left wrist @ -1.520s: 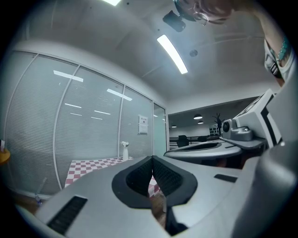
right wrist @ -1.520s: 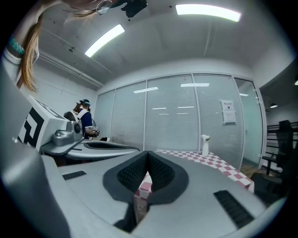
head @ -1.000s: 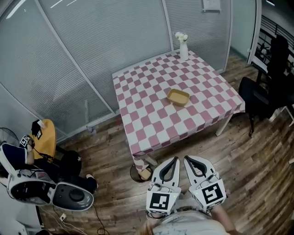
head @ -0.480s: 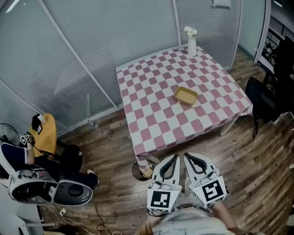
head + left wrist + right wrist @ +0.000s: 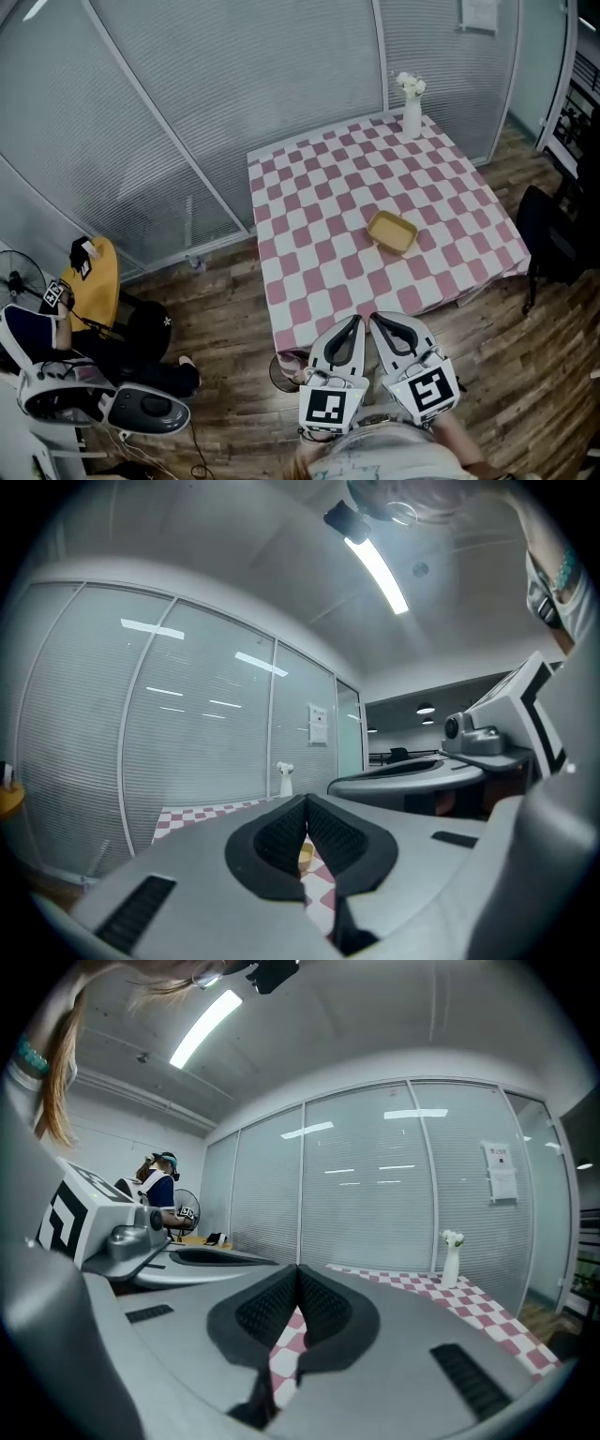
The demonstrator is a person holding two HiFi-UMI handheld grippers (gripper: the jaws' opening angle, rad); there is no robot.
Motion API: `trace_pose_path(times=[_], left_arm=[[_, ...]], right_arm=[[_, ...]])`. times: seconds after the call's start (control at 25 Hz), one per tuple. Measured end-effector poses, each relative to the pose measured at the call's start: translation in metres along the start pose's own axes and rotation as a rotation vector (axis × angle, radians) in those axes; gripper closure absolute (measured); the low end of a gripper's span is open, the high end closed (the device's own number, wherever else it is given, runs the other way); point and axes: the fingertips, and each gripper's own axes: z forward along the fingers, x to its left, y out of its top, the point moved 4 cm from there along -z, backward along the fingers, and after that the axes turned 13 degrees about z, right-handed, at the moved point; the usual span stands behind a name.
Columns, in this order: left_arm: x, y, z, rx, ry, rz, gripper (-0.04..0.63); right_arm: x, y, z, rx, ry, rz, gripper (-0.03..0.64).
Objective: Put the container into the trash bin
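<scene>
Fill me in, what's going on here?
A person holds a claw in each hand, left claw and right claw, both shut and empty, at the near edge of the checkered table. The yellow container sits untouched on it. The trash bin stands on the floor by the near corner. No pickup yet.

tabletop (image 5: 319,211) open around container (image 5: 391,232) — vase (image 5: 411,111) at far corner, chair (image 5: 551,246) beside right edge
</scene>
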Motion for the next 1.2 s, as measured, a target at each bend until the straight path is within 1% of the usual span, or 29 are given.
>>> trace_pose_path(times=[0.2,0.6,0.96,1.2], left_arm=[[0.011,0.003,0.029,0.009,0.017,0.008,0.581],[0.021,0.003,0.074,0.029,0.038,-0.005,0.581],[0.021,0.004,0.125,0.030,0.087,-0.025,0.581],[0.021,-0.004,0.147,0.046,0.141,-0.035,0.581]], right_arm=[[-0.023,0.012,0.022,0.002,0.026,-0.007,0.623],[-0.064,0.020,0.046,0.010,0.041,0.009,0.623],[-0.124,0.025,0.064,0.031,0.058,0.000,0.623],[-0.149,0.024,0.080,0.053,0.123,-0.026,0.623]])
